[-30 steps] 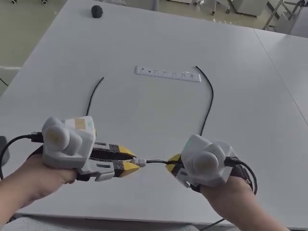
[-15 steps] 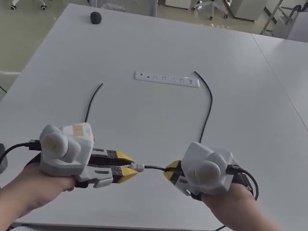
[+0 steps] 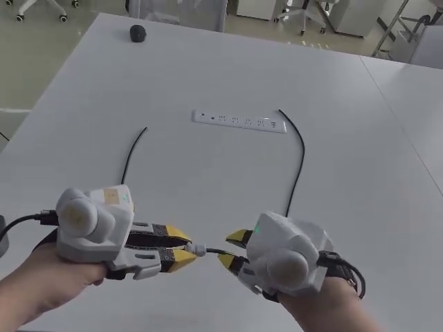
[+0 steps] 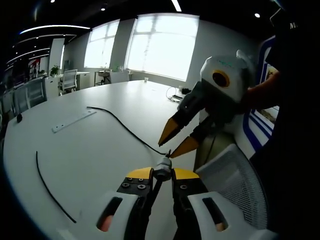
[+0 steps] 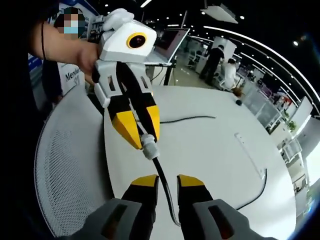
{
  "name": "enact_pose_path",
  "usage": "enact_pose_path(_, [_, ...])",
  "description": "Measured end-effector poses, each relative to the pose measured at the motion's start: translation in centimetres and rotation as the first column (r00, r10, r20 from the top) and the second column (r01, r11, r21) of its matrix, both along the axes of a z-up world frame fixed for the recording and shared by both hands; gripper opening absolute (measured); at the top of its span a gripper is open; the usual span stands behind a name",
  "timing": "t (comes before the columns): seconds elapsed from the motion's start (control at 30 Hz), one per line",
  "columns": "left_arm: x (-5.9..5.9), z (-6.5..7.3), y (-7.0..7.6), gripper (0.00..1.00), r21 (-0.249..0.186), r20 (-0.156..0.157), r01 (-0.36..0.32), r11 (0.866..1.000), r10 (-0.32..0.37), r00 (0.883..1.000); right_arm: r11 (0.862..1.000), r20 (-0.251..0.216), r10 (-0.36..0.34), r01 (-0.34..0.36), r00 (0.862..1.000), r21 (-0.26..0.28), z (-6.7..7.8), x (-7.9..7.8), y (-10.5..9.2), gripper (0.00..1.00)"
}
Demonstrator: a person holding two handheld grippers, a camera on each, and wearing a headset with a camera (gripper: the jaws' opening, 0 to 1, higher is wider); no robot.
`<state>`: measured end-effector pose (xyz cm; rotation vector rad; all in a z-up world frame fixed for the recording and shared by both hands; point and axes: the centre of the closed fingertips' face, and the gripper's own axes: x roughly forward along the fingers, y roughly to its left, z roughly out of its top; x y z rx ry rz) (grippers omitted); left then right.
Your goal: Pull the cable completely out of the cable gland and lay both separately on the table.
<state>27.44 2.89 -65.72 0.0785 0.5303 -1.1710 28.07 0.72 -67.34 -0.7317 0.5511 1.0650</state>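
Left gripper (image 3: 190, 249) clamping white cable gland (image 3: 199, 250) above table (image 3: 208, 69); right gripper (image 3: 233, 249) standing open, black cable (image 3: 303, 152) running between its jaws.

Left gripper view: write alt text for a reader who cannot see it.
The yellow-tipped left gripper is shut on a small white plastic cable gland, from which a thin black cable runs out over the white table. The yellow-tipped right gripper faces it, its jaws open on either side of that cable.
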Motion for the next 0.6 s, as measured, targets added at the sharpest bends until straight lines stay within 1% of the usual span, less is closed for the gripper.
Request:
enact_pose_path(0.07, [0.0,0.0,-0.1,0.15,0.0,-0.002,0.002,1.0,-0.002,1.0,1.0,0.005,0.017,-0.017,1.0,-0.007,-0.2,-0.3,0.6,0.07])
enact_pose_path(0.13, [0.0,0.0,-0.1,0.15,0.001,-0.001,0.003,1.0,-0.003,1.0,0.999,0.022,0.034,-0.034,0.999,-0.008,0.0,-0.3,1.1,0.03])
enact_pose_path(0.17, [0.0,0.0,-0.1,0.15,0.001,0.001,0.002,1.0,-0.002,1.0,0.999,0.024,0.032,-0.031,0.999,-0.012,0.1,-0.3,1.1,0.02])
enact_pose_path(0.27, [0.1,0.2,0.0,0.15,0.001,0.003,0.001,1.0,-0.001,1.0,0.999,0.038,0.031,-0.031,0.999,-0.01,0.3,-0.3,1.3,0.02])
enact_pose_path(0.33, [-0.1,0.2,-0.1,0.15,0.005,0.003,0.01,1.0,-0.01,1.0,1.0,0.031,0.027,-0.026,0.999,-0.01,0.0,-0.4,1.2,0.01])
enact_pose_path(0.37, [-0.2,0.2,-0.2,0.15,0.009,0.009,0.018,1.0,-0.018,1.0,1.0,0.025,0.022,-0.021,0.999,-0.005,0.0,-0.5,1.1,0.0])
enact_pose_path(0.5, [-0.2,0.1,-0.2,0.15,0.007,0.008,0.018,1.0,-0.018,1.0,1.0,0.009,-0.006,0.006,1.0,0.018,-0.1,-0.4,0.8,0.0])
enact_pose_path(0.6, [-0.2,0.1,-0.3,0.15,0.01,0.01,0.016,1.0,-0.017,1.0,0.999,-0.018,-0.027,0.027,0.999,0.032,-0.2,-0.3,0.4,0.0])
